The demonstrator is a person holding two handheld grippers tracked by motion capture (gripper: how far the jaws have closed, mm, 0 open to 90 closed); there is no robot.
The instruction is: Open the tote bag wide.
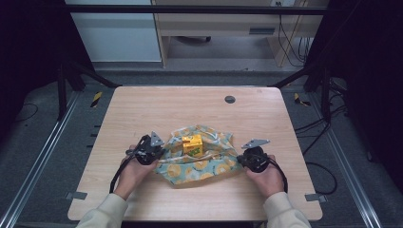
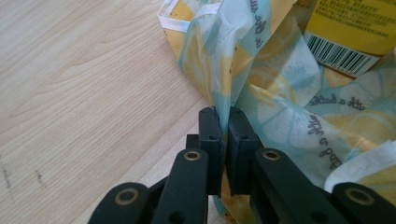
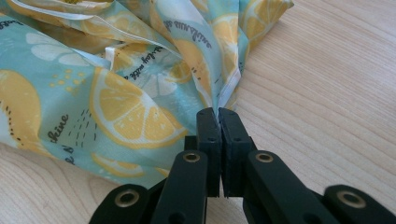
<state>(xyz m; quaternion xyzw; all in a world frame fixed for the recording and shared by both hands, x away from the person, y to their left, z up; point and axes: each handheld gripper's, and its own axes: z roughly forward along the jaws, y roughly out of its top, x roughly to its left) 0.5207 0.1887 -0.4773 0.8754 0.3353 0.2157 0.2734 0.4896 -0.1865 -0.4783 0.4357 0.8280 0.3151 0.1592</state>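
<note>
With the yellow box (image 1: 192,144) at table centre, both the left gripper (image 1: 153,151) and right gripper (image 1: 243,159) pinch the lemon-print bag (image 1: 199,166) fully closed at 9 and 3 o'clock; next, probably, lifting both edges evenly over the box.

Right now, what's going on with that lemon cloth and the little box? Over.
Left gripper and right gripper: fingers shut on lemon-print cloth, one each side. Yellow box sits on cloth. Table around it bare.

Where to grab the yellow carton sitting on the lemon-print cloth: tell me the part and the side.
Probably the yellow carton by its two upright side faces, coming from above: it stands upright on the cloth, whose raised folds crowd its base. Both grippers are clamped on the cloth's edges.
</note>
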